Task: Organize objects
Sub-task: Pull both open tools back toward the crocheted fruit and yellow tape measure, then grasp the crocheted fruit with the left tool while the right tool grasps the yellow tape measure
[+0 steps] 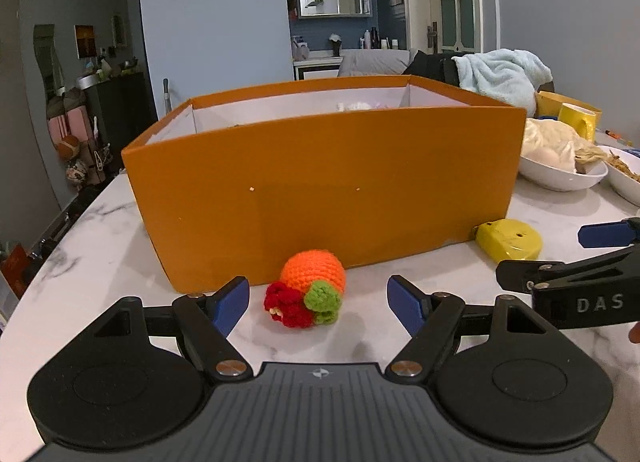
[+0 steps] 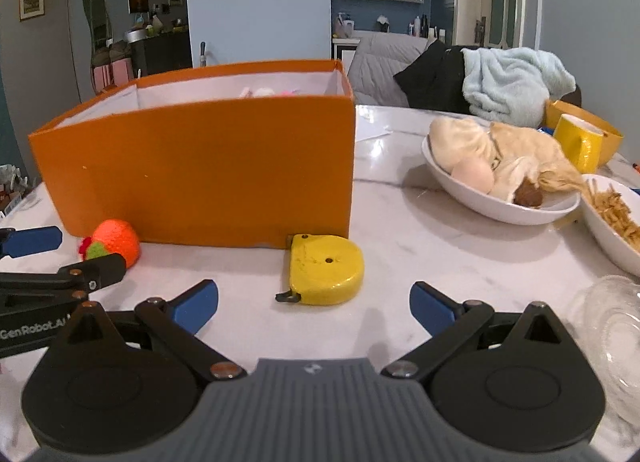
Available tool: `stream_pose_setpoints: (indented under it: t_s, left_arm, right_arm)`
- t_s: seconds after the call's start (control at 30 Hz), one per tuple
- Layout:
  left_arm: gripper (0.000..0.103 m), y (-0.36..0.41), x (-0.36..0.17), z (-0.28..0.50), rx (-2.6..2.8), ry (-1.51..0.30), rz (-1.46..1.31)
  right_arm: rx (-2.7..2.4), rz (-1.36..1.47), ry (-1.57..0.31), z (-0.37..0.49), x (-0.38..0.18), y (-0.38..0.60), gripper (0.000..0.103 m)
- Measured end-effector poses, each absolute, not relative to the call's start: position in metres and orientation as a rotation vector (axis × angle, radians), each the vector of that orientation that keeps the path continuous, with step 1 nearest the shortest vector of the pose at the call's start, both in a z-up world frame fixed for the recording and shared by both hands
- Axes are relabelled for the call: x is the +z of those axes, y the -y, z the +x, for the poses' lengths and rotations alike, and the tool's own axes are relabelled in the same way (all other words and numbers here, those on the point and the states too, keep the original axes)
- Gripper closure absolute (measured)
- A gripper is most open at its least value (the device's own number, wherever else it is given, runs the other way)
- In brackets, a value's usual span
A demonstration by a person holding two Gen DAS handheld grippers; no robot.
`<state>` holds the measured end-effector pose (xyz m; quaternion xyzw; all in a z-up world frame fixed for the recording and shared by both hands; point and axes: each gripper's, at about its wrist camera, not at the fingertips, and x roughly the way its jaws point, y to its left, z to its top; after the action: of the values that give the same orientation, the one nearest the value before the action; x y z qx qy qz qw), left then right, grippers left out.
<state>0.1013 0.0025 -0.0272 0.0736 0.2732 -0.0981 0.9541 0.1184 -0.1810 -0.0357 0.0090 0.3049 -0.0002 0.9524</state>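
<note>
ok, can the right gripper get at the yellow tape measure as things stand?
Probably yes. The right gripper is open, and the tape measure lies on the marble table just ahead of the jaws with nothing between. The orange box behind it may limit how far forward it can push.

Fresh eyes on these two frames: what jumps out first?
The big orange box fills the middle of the marble table, open-topped. Against its near wall lie a crocheted orange toy, right ahead of the left gripper, and a yellow tape measure, ahead of the right gripper; both sets of jaws stand open. To the right sit white bowls of food.
</note>
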Motion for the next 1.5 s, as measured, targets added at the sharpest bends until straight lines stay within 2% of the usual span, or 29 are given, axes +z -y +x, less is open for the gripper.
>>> stream_pose_setpoints:
  t_s: [0.27,0.77,0.83,0.87,0.93,0.97,1.5]
  left_arm:
    - [0.016,-0.013,-0.035,0.113,-0.209,-0.572,0.100]
    - [0.022,-0.015,-0.042,0.128,-0.189,-0.655,0.046]
    - [0.028,-0.011,-0.043,0.126,-0.174,-0.657,0.074]
    - [0.045,-0.010,-0.042,0.125,-0.174,-0.651,0.077]
    - [0.045,-0.010,-0.042,0.124,-0.182,-0.647,0.077]
    - [0.045,-0.010,-0.042,0.125,-0.182,-0.647,0.077]
    - [0.046,-0.011,-0.039,0.111,-0.183,-0.649,0.071]
  right_arm:
    - [-0.003,0.056,-0.654,0.147,-0.056,0.188,0.001]
    - [-0.004,-0.001,-0.660,0.160,-0.058,0.182,0.004]
    - [-0.009,0.002,-0.656,0.159,-0.058,0.183,0.007]
    - [-0.012,0.003,-0.651,0.158,-0.057,0.183,0.012]
    - [-0.016,-0.006,-0.625,0.154,-0.055,0.183,0.041]
    - [-0.024,-0.016,-0.616,0.153,-0.054,0.181,0.051]
    - [-0.028,-0.016,-0.614,0.136,-0.055,0.170,0.051]
